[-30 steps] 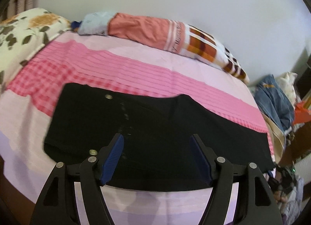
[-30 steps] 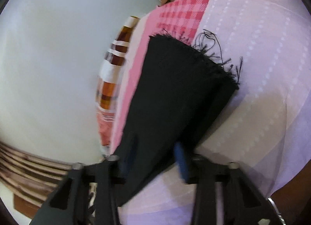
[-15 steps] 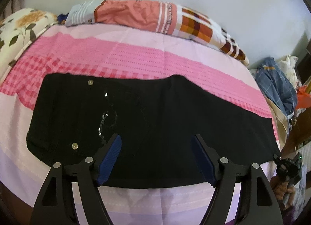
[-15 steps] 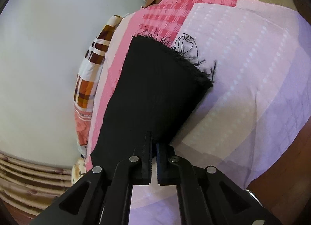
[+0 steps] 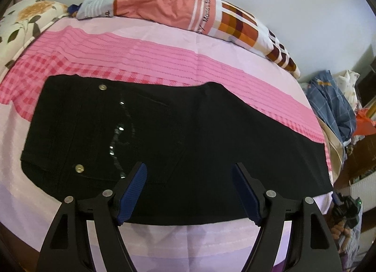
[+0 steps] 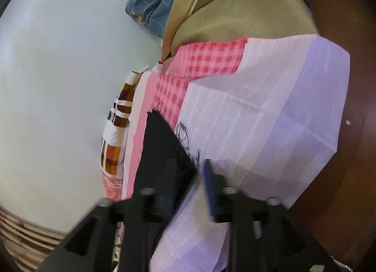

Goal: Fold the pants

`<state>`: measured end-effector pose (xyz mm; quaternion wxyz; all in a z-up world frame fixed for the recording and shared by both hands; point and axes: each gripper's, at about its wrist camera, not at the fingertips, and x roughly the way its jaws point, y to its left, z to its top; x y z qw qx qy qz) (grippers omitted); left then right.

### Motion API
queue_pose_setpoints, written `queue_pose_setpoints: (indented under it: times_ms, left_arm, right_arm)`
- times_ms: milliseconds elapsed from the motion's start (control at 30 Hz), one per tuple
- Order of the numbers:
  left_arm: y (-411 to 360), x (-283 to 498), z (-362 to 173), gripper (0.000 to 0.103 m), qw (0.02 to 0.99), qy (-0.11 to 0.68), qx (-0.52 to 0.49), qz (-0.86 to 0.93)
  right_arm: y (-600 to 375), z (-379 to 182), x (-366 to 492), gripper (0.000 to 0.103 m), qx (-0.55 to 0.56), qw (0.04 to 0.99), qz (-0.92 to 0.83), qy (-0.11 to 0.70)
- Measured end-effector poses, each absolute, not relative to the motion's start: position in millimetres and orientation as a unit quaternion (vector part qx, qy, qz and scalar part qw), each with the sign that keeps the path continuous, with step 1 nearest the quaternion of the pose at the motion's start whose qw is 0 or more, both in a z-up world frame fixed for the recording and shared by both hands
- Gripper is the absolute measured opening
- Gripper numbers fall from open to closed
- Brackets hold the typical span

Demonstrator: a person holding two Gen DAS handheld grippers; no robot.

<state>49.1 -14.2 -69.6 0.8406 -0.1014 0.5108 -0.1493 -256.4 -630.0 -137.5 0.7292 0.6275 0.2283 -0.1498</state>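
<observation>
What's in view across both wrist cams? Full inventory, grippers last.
pants: 1, black, flat across the bed, waist at left, frayed hem at right
sheet: 1, pink, lilac and red check, covers the bed
quilt: 1, coral with orange-brown checks, rolled along the wall
pillow: 1, cream floral, far left
blue cloth: 1, blue check, heaped past the bed's right end
tan cover: 1, tan ribbed, under the sheet's end
left gripper: 1, black with blue pads, open, over the pants' near edge
right gripper: 1, black with blue pads, jaws just opened, at the hem; blurred, pads not pressing on the pants
hand: 1, on the right gripper, lower right
</observation>
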Motion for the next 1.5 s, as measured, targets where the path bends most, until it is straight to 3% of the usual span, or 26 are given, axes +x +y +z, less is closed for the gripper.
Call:
queue_pose_setpoints:
  times_ms: [33,400,533,733,967,1200,1233,1267,1333,1500]
  left_arm:
    - [-17,48,-70,0.075,0.839,0.511,-0.099,-0.156]
    - [-52,33,-59,0.075,0.868,0.461,-0.024,-0.182]
    - [-65,31,-54,0.076,0.891,0.429,0.044,-0.142]
    - [-72,29,-53,0.084,0.900,0.408,0.091,-0.121]
    - [-75,30,-56,0.084,0.898,0.409,0.103,-0.121]
    - [-71,33,-61,0.084,0.895,0.419,0.103,-0.111]
    - [-71,33,-61,0.084,0.895,0.419,0.104,-0.109]
    - [-71,33,-62,0.084,0.895,0.420,0.104,-0.109]
    - [-70,33,-62,0.084,0.895,0.421,0.103,-0.109]
    - [-66,35,-65,0.084,0.892,0.429,0.094,-0.107]
  right_arm:
    - [-631,-139,-255,0.047,0.628,0.729,-0.150,0.227]
    - [-608,-132,-202,0.048,0.584,0.763,-0.106,0.258]
    - [-602,-120,-189,0.041,0.534,0.790,-0.114,0.278]
    - [-601,-125,-176,0.039,0.513,0.798,-0.104,0.298]
    - [-609,-133,-178,0.051,0.573,0.772,-0.102,0.257]
    - [-607,-131,-163,0.052,0.564,0.774,-0.091,0.273]
    - [-606,-129,-161,0.044,0.554,0.778,-0.095,0.283]
    - [-605,-129,-158,0.027,0.545,0.779,-0.100,0.294]
    - [-605,-134,-155,0.009,0.534,0.776,-0.111,0.317]
    - [-609,-147,-165,0.010,0.572,0.763,-0.092,0.288]
